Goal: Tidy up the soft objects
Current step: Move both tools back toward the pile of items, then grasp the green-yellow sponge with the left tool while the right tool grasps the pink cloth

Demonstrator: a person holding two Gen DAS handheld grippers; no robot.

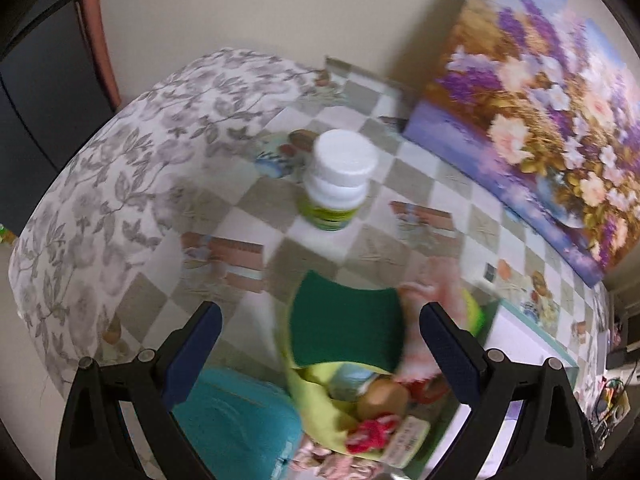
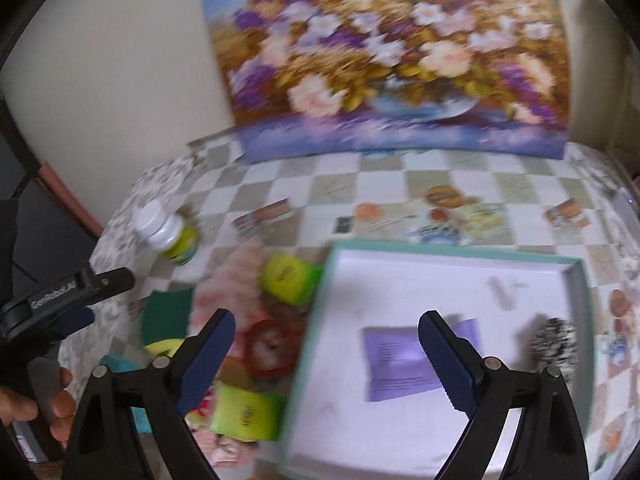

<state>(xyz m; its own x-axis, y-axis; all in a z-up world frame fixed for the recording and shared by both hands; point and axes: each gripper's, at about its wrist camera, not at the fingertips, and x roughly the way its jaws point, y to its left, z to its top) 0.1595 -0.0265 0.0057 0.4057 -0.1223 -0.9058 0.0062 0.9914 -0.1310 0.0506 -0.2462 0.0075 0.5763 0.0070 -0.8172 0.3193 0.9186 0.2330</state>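
The soft objects lie in a blurred heap on the worktop [image 2: 400, 184], just left of the box [image 2: 316, 304]: a green sponge [image 1: 344, 324], a pink fluffy item [image 2: 232, 280], two yellow-green packets [image 2: 290, 278] and [image 2: 246, 412], a red ring-shaped item [image 2: 268, 346], and a teal item [image 1: 236, 424] at the near edge. Inside the box rest a purple cloth [image 2: 400, 364] and a black-and-white pom-pom [image 2: 556, 344], well apart.

The left gripper [image 1: 320, 344] hangs over the heap with jaws wide, holding nothing; the sponge shows between its fingers. The right gripper [image 2: 326, 352] is also spread wide and empty, straddling the box's left wall.

A white-capped bottle [image 1: 340, 180] stands upright beyond the heap. A flower painting [image 2: 384, 56] leans against the wall behind the worktop.
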